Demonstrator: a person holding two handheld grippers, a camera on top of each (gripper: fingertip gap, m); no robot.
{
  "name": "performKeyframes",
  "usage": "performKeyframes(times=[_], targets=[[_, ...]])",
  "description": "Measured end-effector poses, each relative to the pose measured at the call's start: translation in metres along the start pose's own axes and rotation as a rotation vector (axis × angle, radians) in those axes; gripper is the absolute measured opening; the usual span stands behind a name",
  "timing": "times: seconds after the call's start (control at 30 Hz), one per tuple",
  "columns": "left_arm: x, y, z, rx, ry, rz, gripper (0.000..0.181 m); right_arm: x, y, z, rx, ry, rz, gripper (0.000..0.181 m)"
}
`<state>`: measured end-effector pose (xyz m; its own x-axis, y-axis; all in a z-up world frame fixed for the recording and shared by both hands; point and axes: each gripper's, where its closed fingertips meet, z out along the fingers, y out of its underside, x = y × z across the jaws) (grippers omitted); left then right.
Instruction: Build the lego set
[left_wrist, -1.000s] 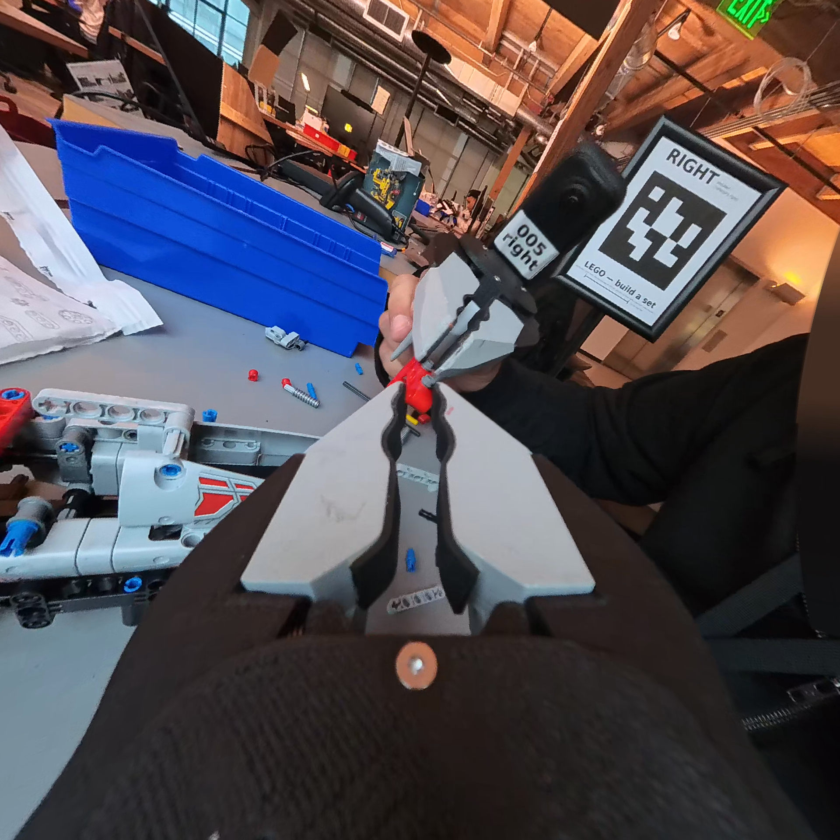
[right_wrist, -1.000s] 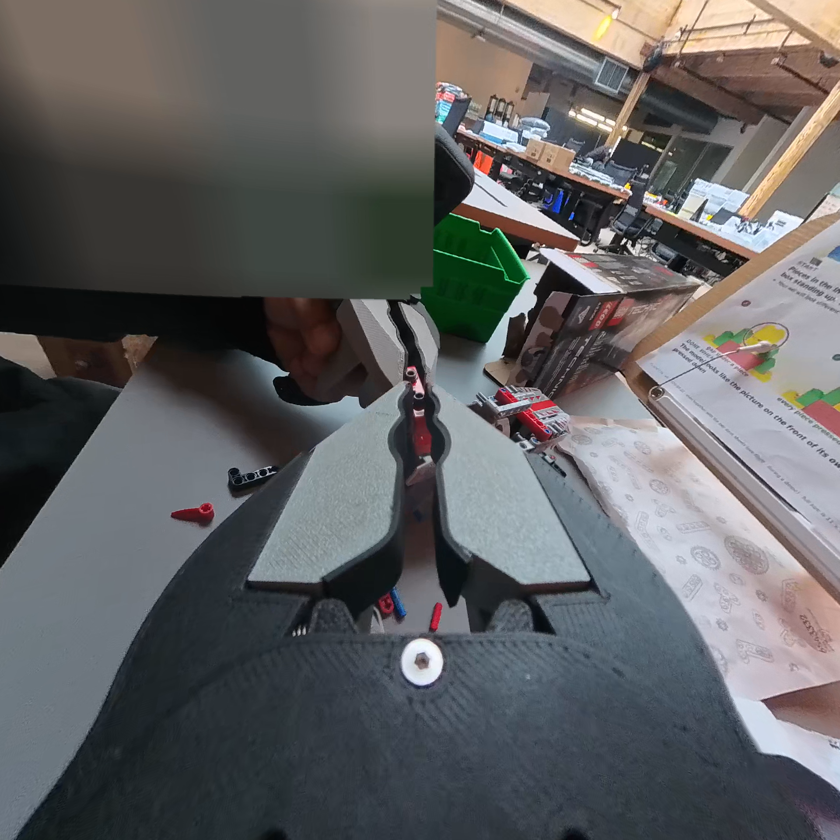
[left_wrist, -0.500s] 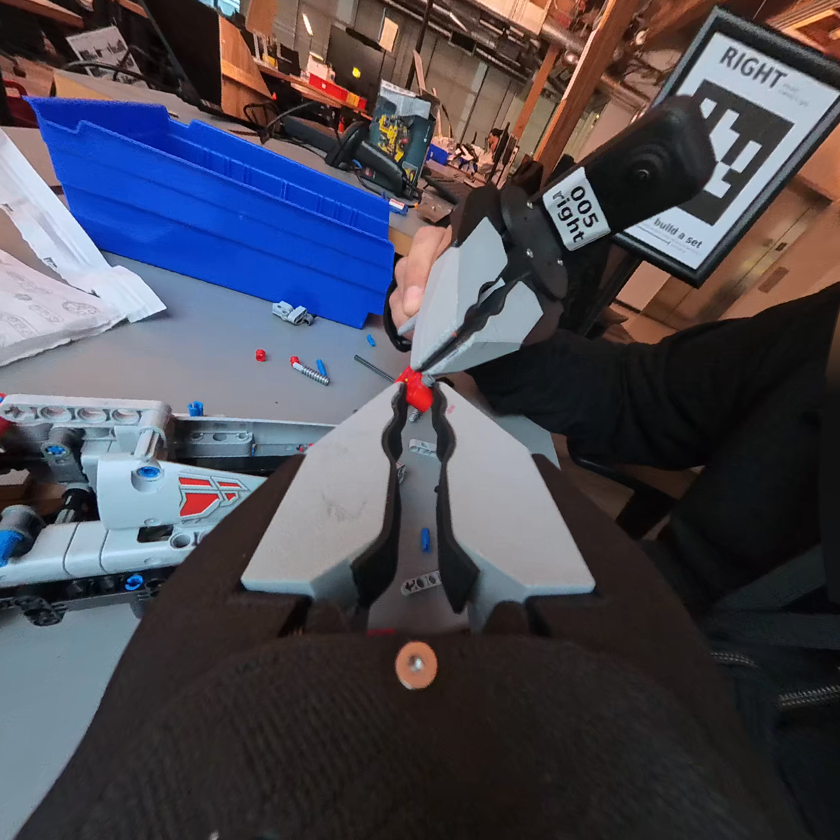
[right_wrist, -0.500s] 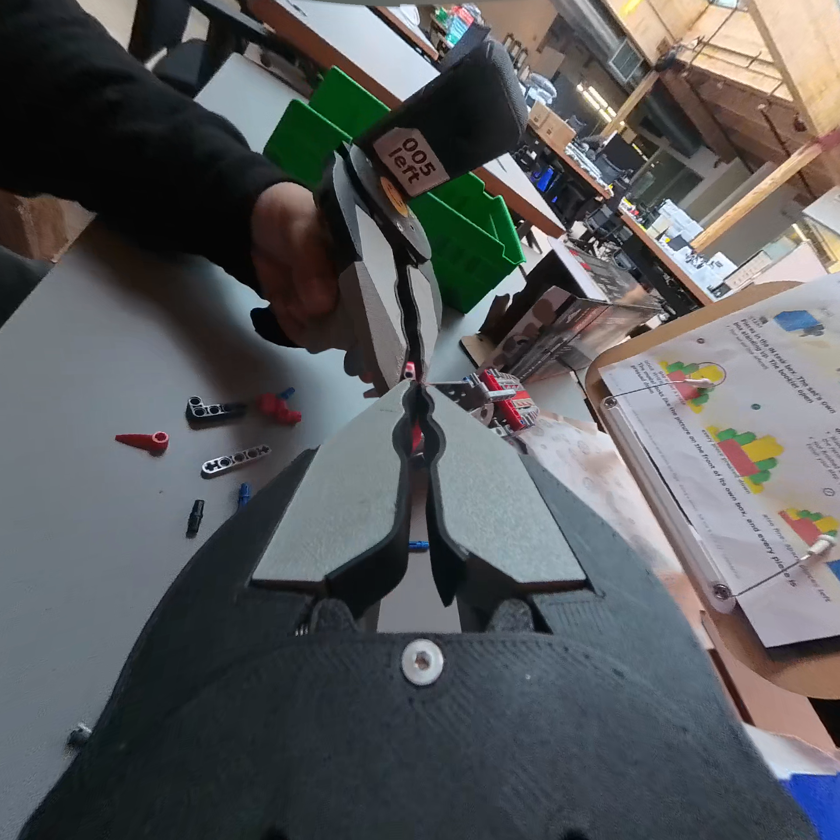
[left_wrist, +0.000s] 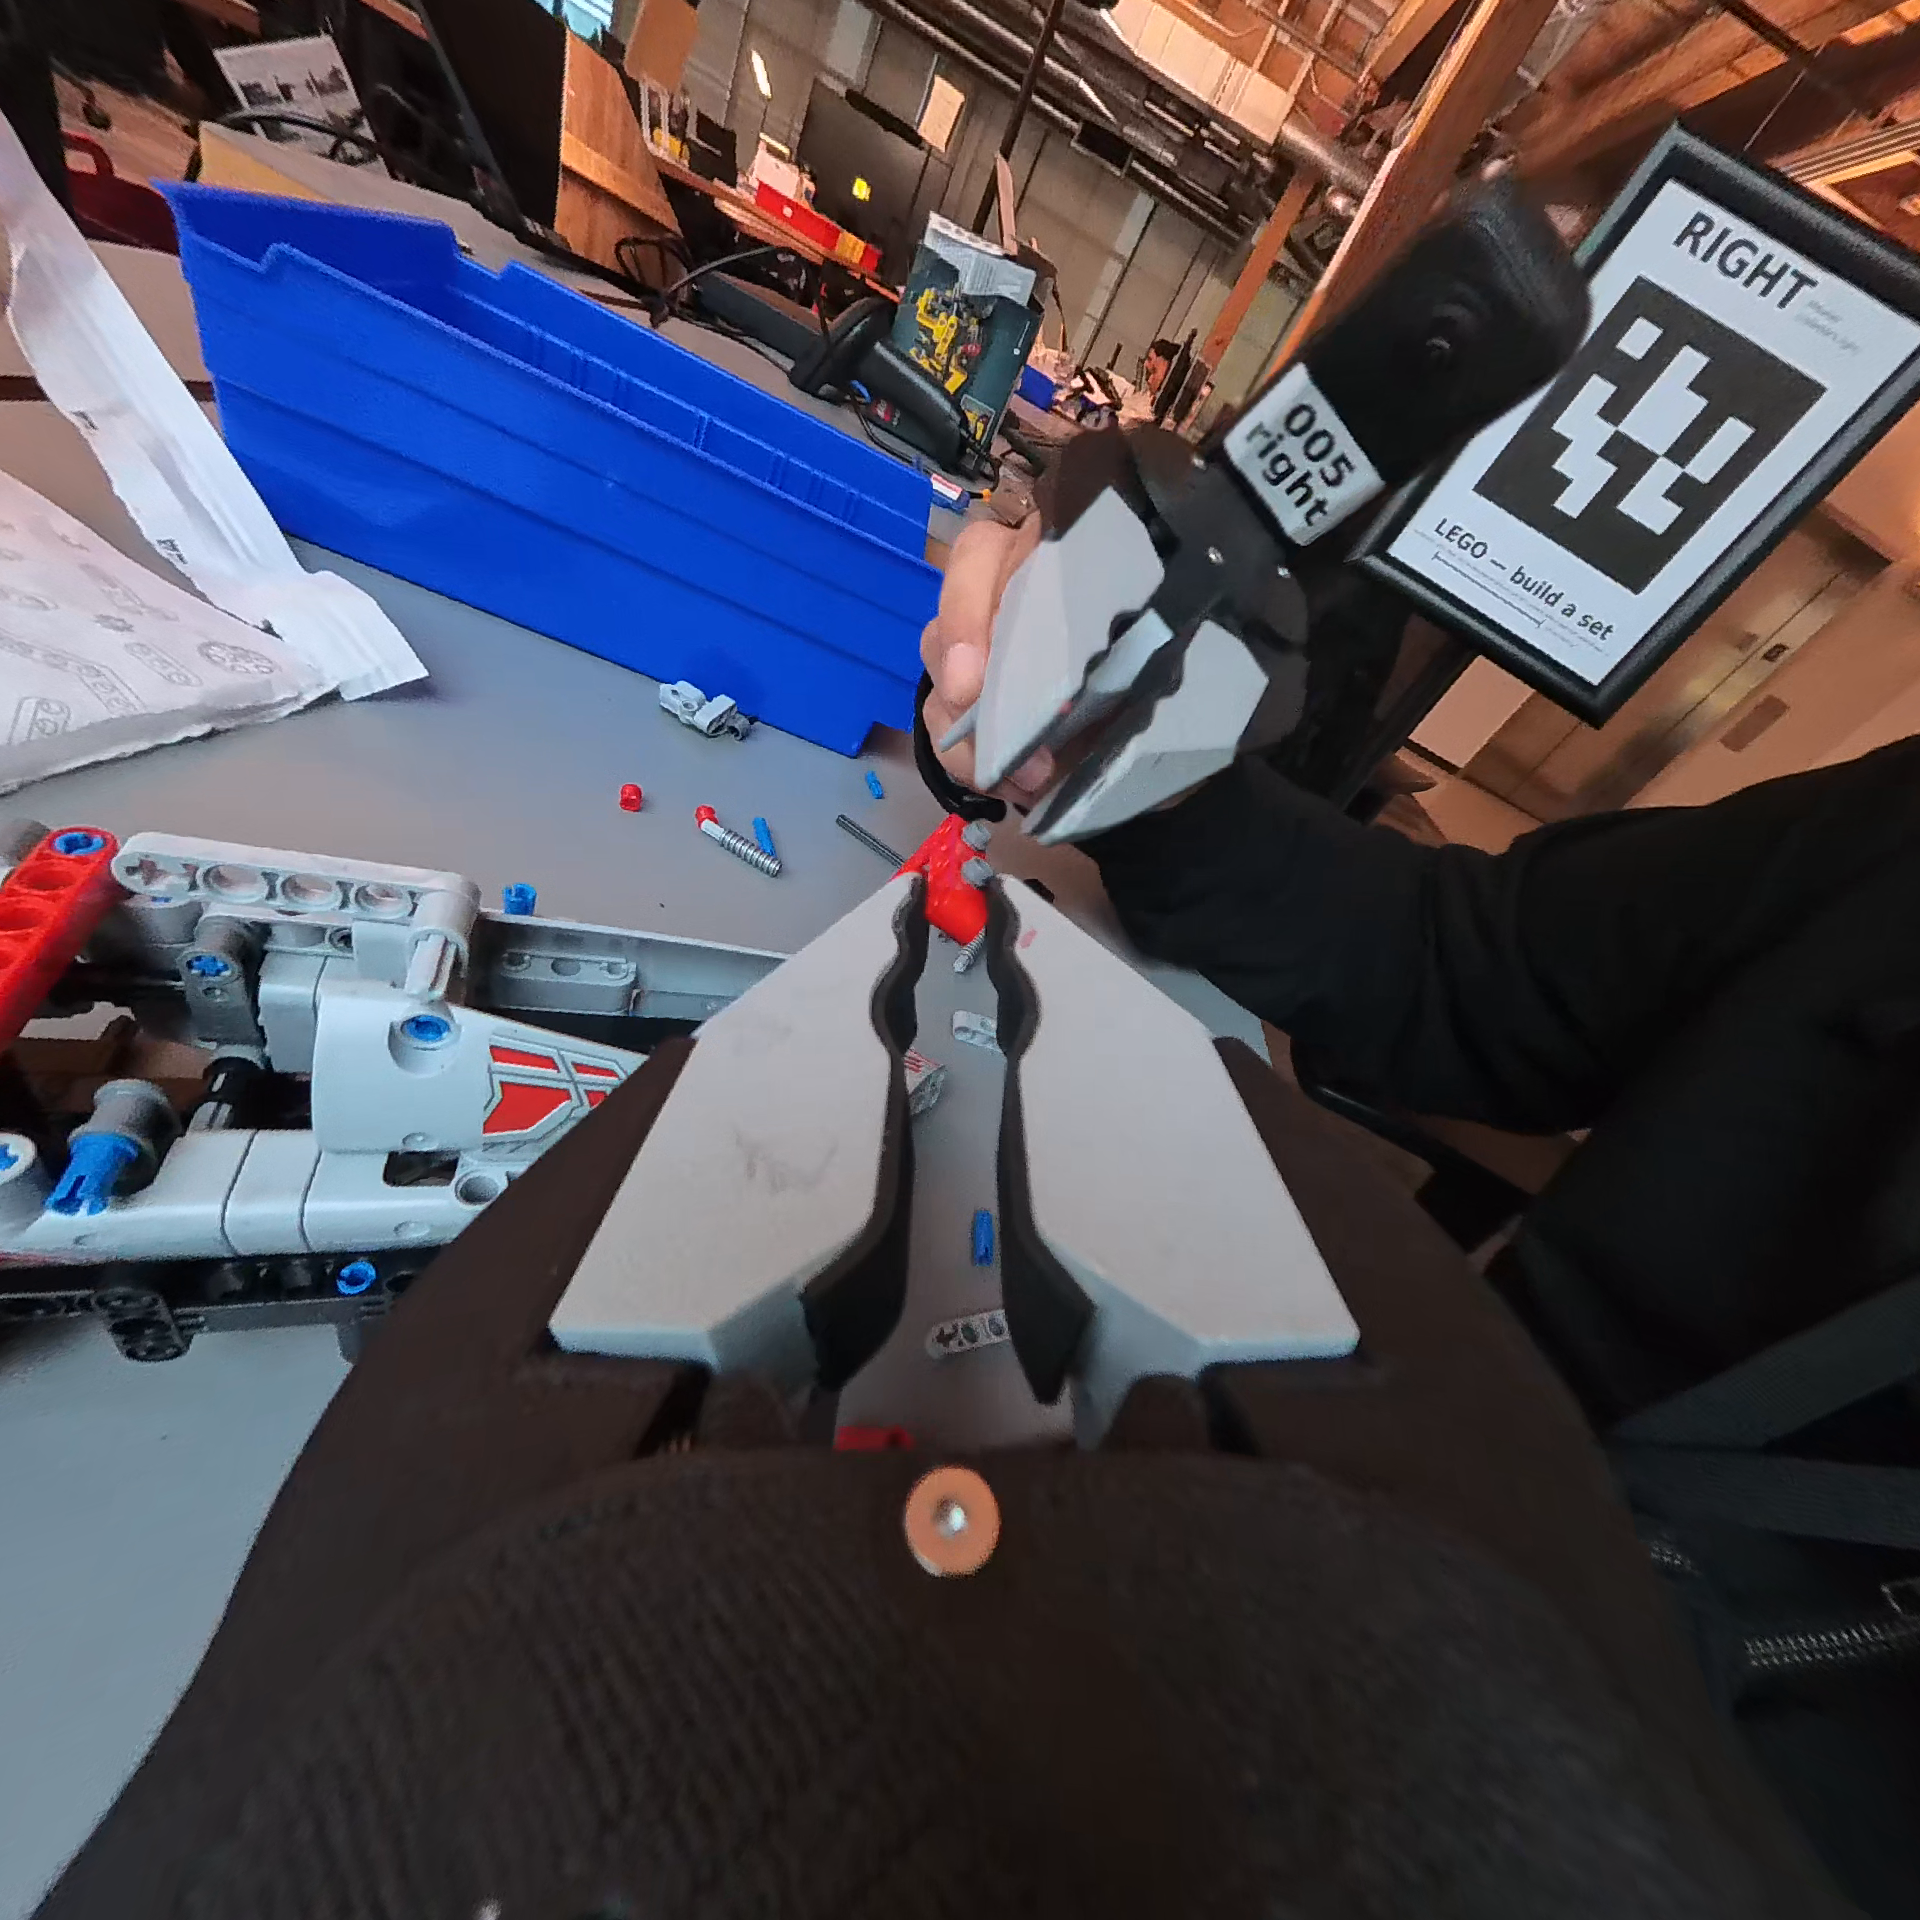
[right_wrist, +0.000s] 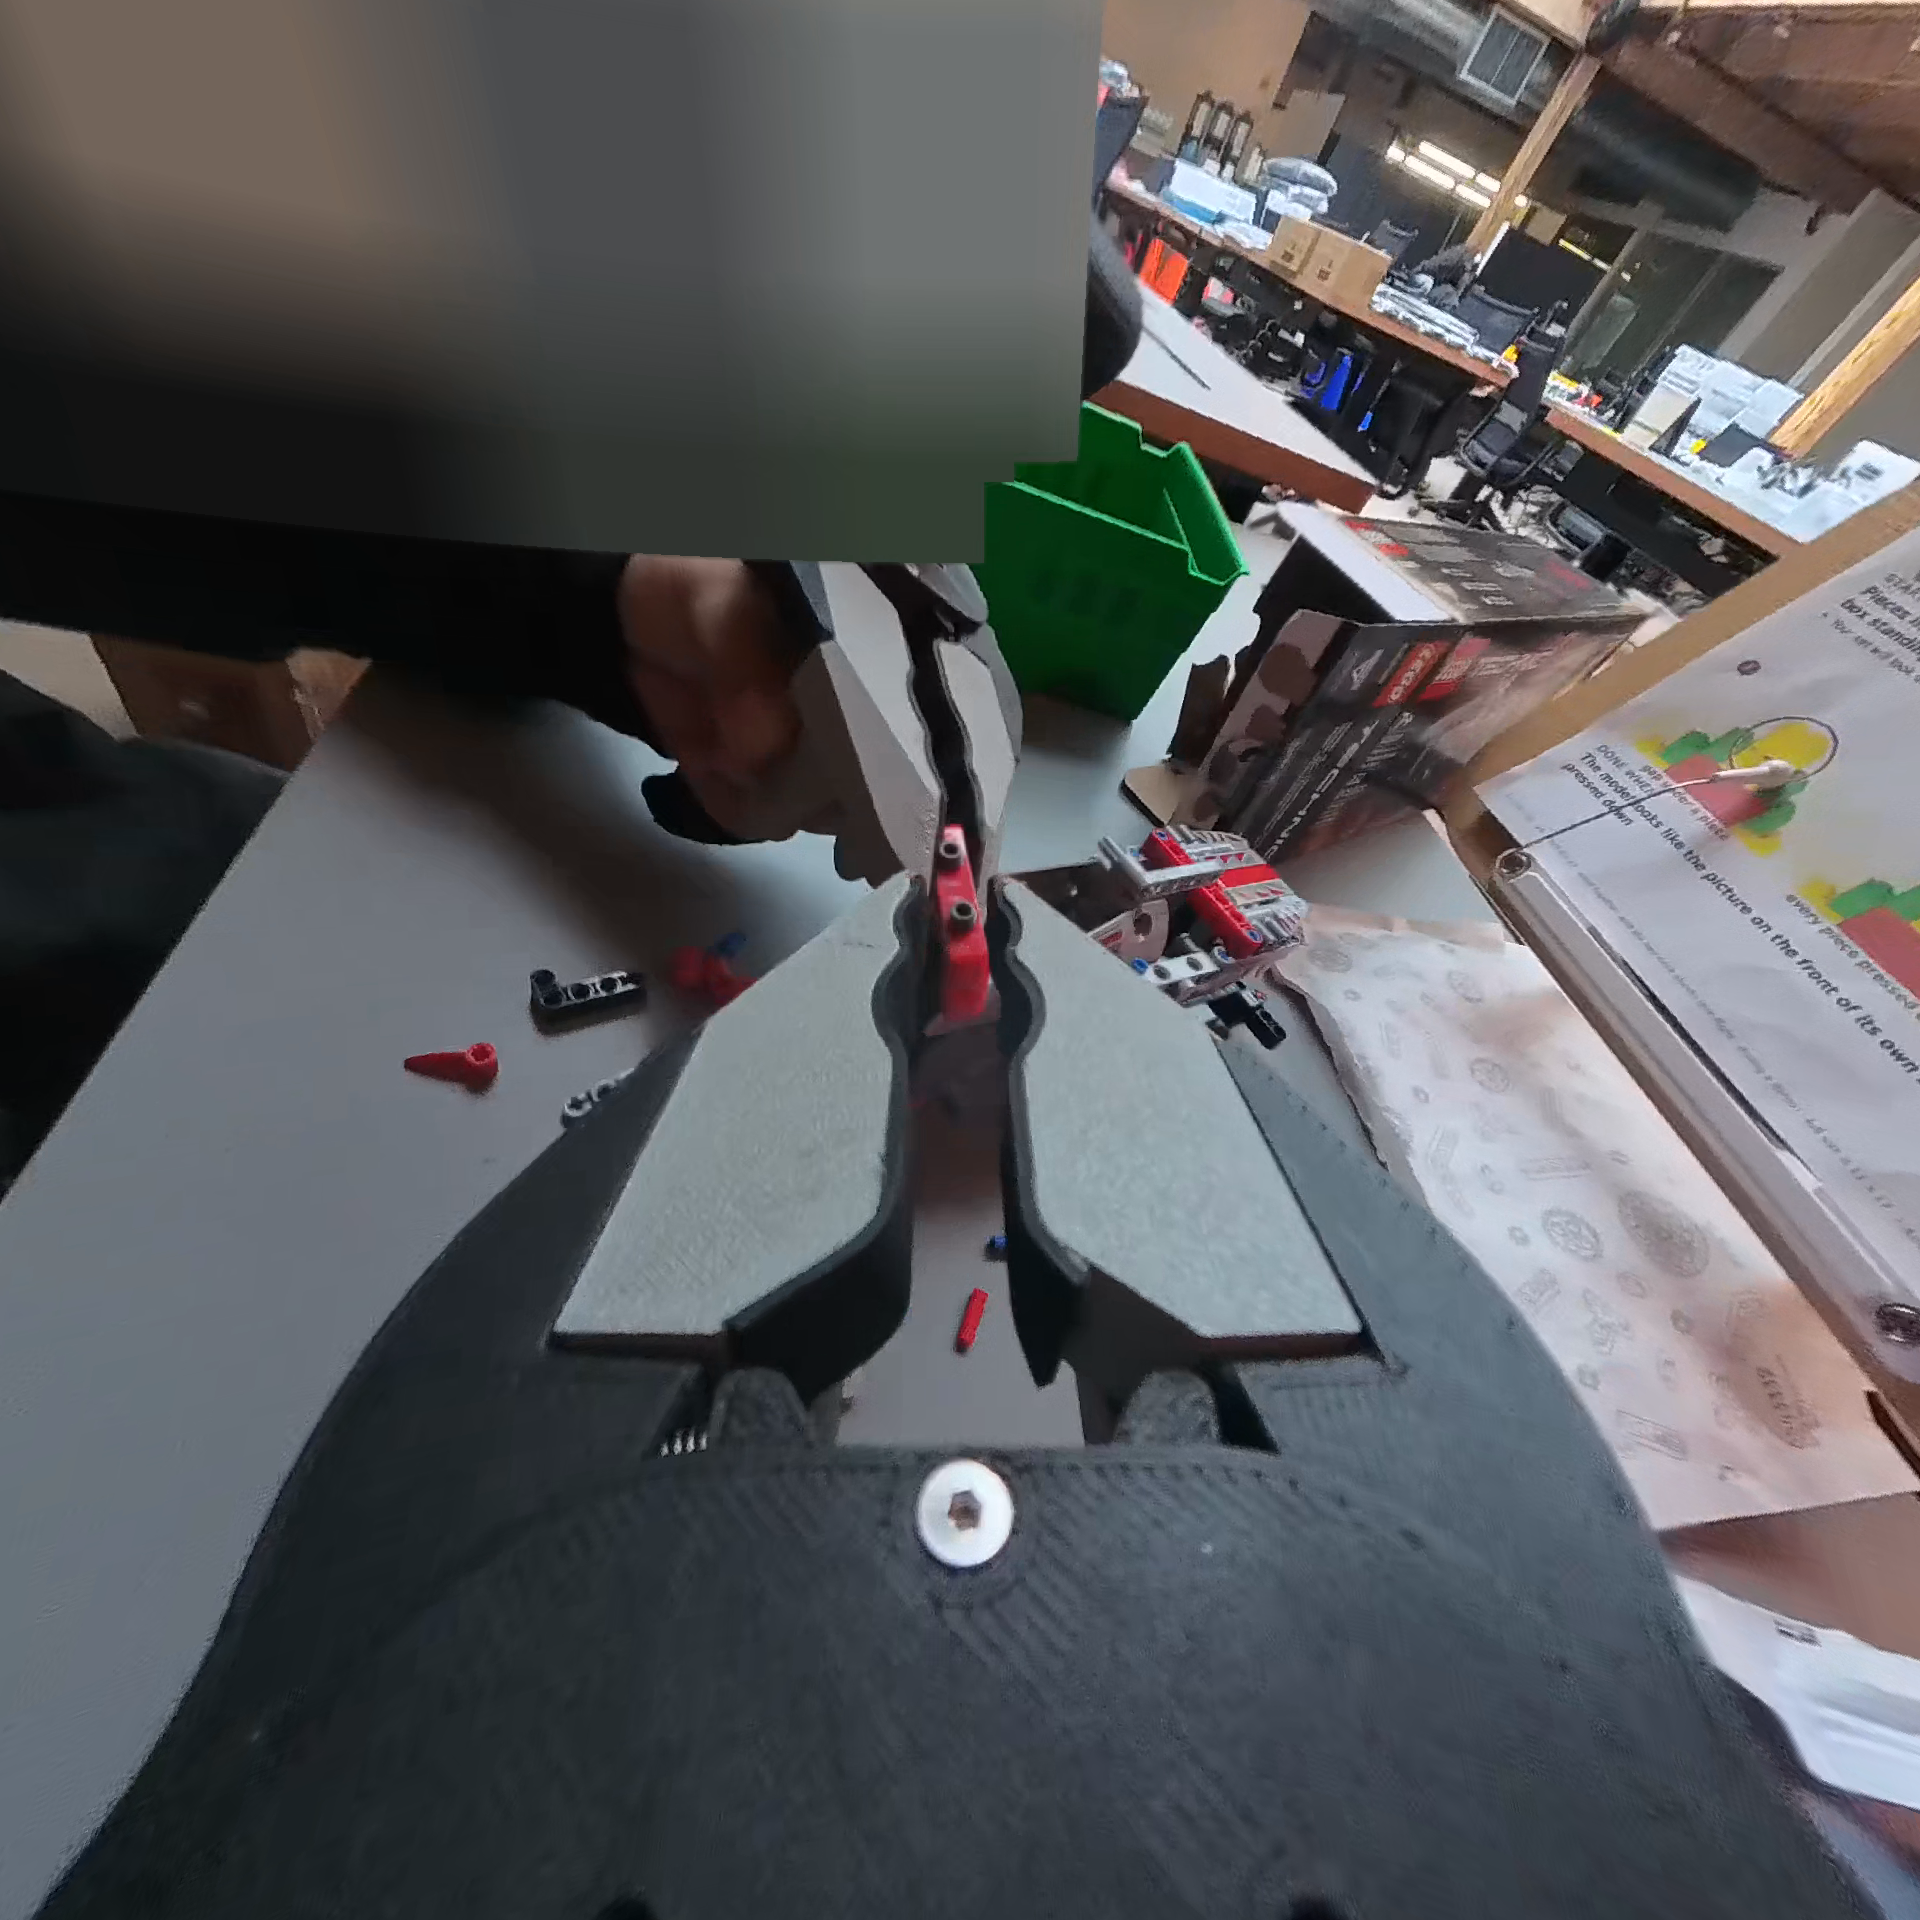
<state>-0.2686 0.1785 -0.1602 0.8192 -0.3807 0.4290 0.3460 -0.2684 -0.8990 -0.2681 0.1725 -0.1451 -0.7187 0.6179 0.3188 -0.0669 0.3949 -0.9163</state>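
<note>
My left gripper (left_wrist: 951, 891) is shut on a small red Lego beam (left_wrist: 956, 904) with two grey pins in its far end, held above the grey table (left_wrist: 499, 790). My right gripper (left_wrist: 1013, 805) shows beyond it, its tips just off the pins and slightly apart. In the right wrist view the red beam (right_wrist: 961, 940) stands in the gap of my right gripper (right_wrist: 956, 899), with daylight beside it, and the left gripper (right_wrist: 951, 821) grips its far end. The part-built grey and red model (left_wrist: 343, 1039) lies to the left; it also shows in the right wrist view (right_wrist: 1195, 894).
A blue bin (left_wrist: 540, 468) stands behind the model, paper bags (left_wrist: 104, 623) to its left, a framed sign (left_wrist: 1662, 436) at the right. A green bin (right_wrist: 1101, 582), the set's box (right_wrist: 1403, 686) and an instruction board (right_wrist: 1714, 935) line the far side. Loose pieces (right_wrist: 457, 1065) (left_wrist: 743, 836) lie scattered. Both grippers' tips are close together, under 4 cm apart.
My right gripper, shut at the red beam's end before, has opened a little and drawn back up to the right. The grey pins now show. The left gripper still holds the beam.
</note>
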Motion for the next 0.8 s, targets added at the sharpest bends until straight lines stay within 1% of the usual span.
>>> performKeyframes(times=[0.1, 0.43, 0.8], targets=[[0.001, -0.002, -0.001, 0.008, -0.002, 0.023, 0.009, 0.000, 0.005, 0.002, -0.031, 0.012, -0.029, 0.000], [0.002, 0.000, 0.001, -0.006, -0.005, 0.033, 0.009, 0.000, 0.007, 0.004, -0.053, 0.033, -0.072, 0.000], [-0.001, 0.006, 0.002, -0.046, -0.055, 0.096, 0.009, -0.002, 0.013, 0.005, -0.110, 0.047, -0.150, 0.000]])
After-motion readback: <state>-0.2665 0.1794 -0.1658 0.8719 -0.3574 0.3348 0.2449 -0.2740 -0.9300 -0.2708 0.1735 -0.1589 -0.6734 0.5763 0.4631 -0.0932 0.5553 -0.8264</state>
